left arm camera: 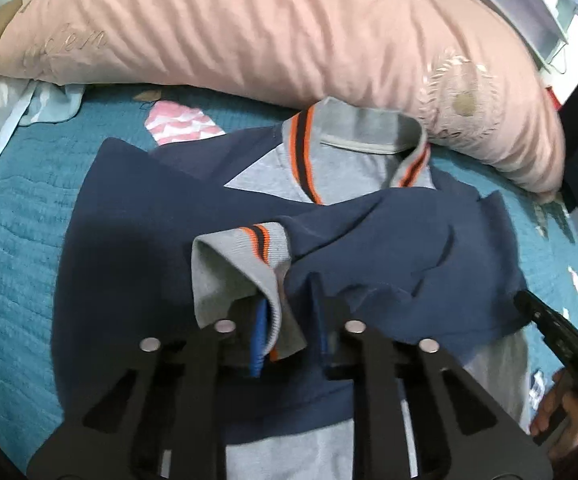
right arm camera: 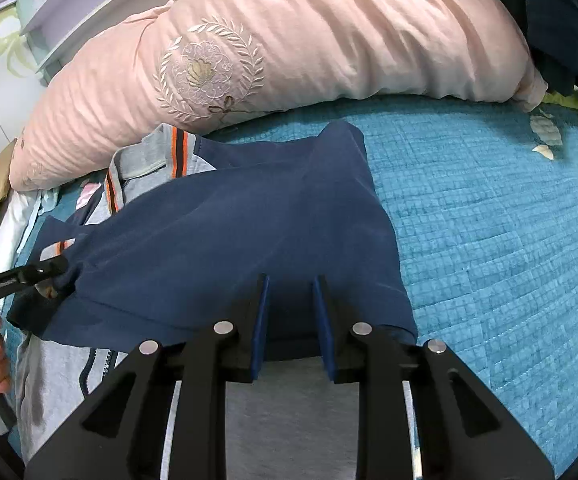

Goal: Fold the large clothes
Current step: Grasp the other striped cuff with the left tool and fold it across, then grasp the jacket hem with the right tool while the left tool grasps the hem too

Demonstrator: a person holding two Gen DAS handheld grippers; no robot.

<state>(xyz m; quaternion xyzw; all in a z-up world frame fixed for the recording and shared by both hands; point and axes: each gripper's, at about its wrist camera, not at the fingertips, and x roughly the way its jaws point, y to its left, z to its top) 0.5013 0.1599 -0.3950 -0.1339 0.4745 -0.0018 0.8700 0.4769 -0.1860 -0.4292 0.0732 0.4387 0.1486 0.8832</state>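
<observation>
Left claw (left arm camera: pixel 289 312): clenched on the jacket's (left arm camera: pixel 149 240) grey striped cuff (left arm camera: pixel 241 256). Right claw (right arm camera: pixel 289 312): clenched on the navy fold, 6 o'clock of the pink pillow (right arm camera: pixel 289 40). Advised: keep both edges taut and level over the bed (right arm camera: pixel 489 220).

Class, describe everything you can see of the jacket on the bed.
The jacket is navy and grey soft knit, with orange and black stripes on its grey collar and cuff. It lies partly folded on the teal quilt, collar against the pink pillow. The left gripper pinches the cuff; the right gripper grips a navy fold.
</observation>
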